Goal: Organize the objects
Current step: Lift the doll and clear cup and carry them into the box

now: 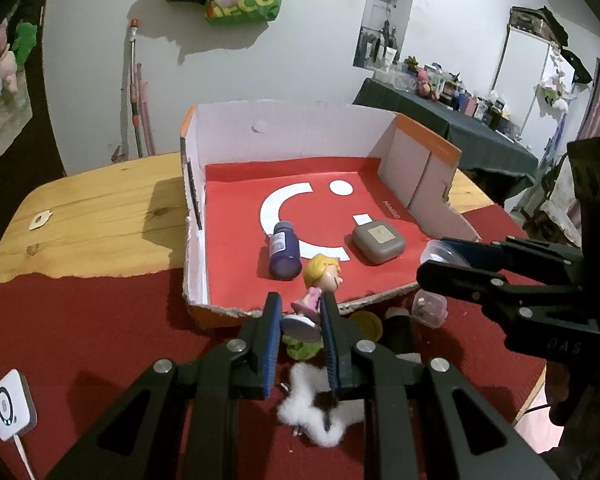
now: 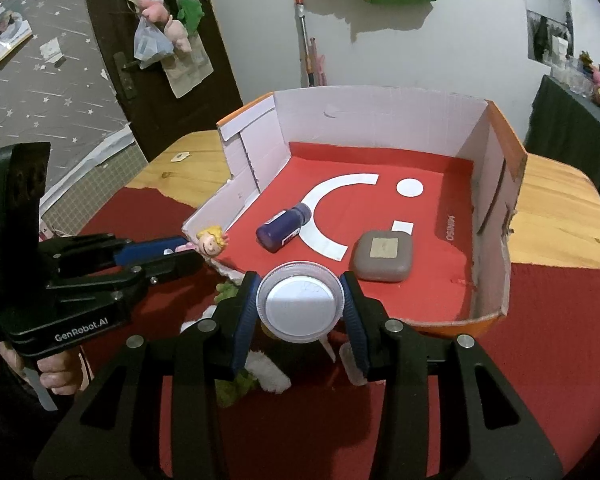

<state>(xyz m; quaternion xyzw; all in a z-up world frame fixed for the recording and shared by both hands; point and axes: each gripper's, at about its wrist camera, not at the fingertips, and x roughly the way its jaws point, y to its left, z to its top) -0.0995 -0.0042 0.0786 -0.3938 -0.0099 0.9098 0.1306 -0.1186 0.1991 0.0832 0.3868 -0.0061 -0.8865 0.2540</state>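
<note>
the left gripper (image 1: 300,312) is clenched on a small doll figurine (image 1: 320,284) with yellow hair and a pink dress, its blue pads squeezing the body just above the white round base. the doll's head pokes up past the fingertips, over the torn front edge of the cardboard box (image 1: 292,128), at the box's near left corner in the right wrist view.

the right gripper (image 2: 300,308) is grasping a round clear plastic container (image 2: 300,306) with a white face, held flat-on between its pads, one pad on each side of the rim. it hangs over the near rim of the box, just in front of the red floor.

inside the box, on the red liner with the white smile mark, a dark blue bottle (image 1: 285,250) lies on its side, and a grey rounded square case (image 1: 379,242) sits well to its right, apart from it.

below the grippers, on the red cloth (image 1: 80,320) in front of the box, lie a tuft of white fluff (image 1: 320,412), a green plush bit (image 1: 302,346), a yellow piece, a black cylinder (image 1: 398,330) and a small clear box (image 1: 430,308). a hand (image 2: 58,374) grips the left gripper's handle.
</note>
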